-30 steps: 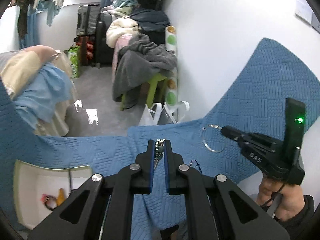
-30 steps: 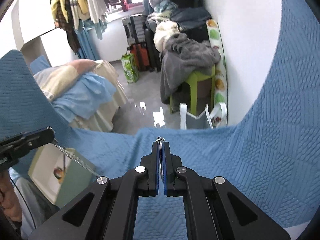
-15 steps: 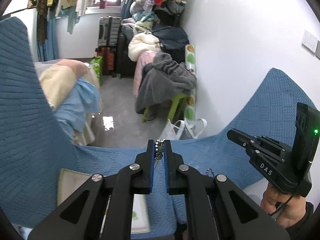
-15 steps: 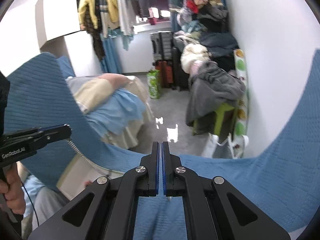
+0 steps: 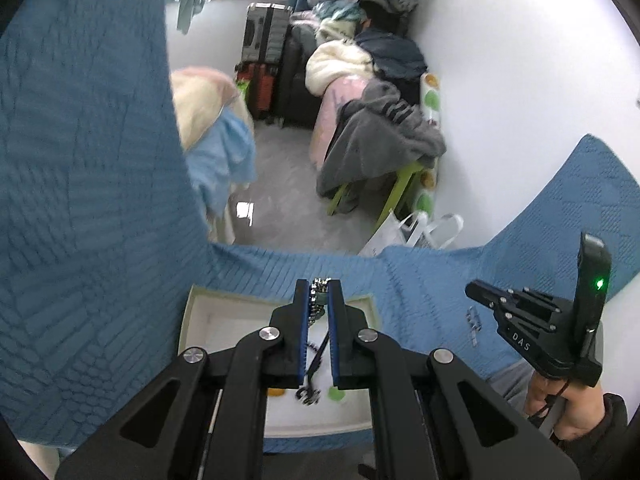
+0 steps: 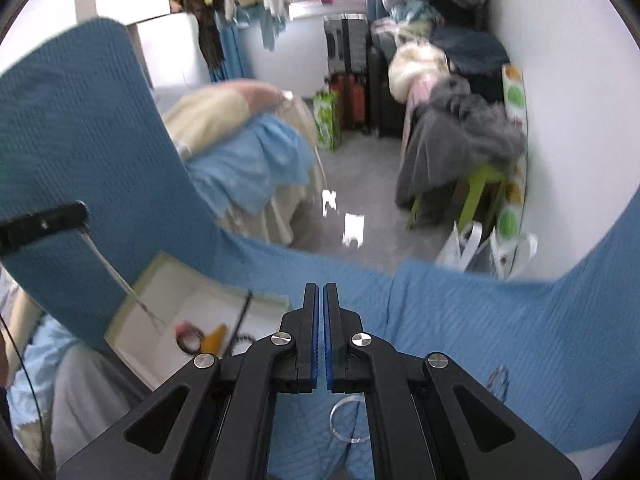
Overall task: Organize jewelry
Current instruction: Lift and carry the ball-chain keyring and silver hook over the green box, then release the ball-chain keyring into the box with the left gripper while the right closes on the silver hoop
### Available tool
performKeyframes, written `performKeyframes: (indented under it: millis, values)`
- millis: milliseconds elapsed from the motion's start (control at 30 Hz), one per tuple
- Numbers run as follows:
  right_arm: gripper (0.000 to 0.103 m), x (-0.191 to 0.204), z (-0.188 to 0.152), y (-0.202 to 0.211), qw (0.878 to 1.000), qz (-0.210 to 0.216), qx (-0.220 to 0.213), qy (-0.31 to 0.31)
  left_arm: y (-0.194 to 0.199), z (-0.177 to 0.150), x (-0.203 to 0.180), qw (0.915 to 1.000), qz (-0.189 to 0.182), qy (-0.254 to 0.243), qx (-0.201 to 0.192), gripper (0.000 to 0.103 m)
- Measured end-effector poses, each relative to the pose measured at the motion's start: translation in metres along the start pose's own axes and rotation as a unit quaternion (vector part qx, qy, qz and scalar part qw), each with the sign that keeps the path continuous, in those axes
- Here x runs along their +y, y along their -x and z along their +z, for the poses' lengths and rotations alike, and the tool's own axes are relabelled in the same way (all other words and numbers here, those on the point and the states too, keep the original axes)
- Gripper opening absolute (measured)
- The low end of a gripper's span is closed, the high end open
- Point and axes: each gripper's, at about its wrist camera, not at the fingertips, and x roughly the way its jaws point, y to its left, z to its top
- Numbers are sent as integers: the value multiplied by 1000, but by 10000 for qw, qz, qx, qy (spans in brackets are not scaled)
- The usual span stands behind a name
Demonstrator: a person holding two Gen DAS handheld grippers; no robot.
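Silvery chain (image 5: 318, 300) hangs pinched in the left gripper (image 5: 319, 292) over the white tray (image 5: 200, 308); right gripper (image 6: 321, 300) closed, seemingly empty.

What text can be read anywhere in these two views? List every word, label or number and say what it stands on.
"DAS": white letters on the black body of the right gripper, seen from the left wrist view.
Nothing else is readable. The suitcases show no legible label, the green bag on the floor carries print too blurred to read, and the white tray bears no lettering.
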Motion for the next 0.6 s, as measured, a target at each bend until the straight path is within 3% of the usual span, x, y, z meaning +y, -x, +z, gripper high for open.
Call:
performKeyframes:
  millis: [200, 367, 467, 500, 533, 600]
  values:
    - [6, -15, -60, -39, 9984, -62, 499, -261, -32, -30, 15, 9993, -115, 162, 307, 7]
    - [23, -23, -98, -64, 9959, -207, 803, -361, -53, -49, 19, 9985, -149, 200, 497, 7]
    - [51, -26, -113, -75, 9948, -359, 870, -379, -60, -56, 20, 9980, -183, 210, 561, 7]
    - [73, -27, -117, -77, 9947, -384, 859, -417, -61, -58, 20, 9980, -192, 199, 570, 7]
    - [87, -29, -121, -81, 9945, -412, 848, -462, -63, -60, 21, 9979, -186, 191, 584, 7]
    - [87, -31, -128, -90, 9934, -450, 914, -523, -66, -64, 22, 9978, -177, 203, 609, 7]
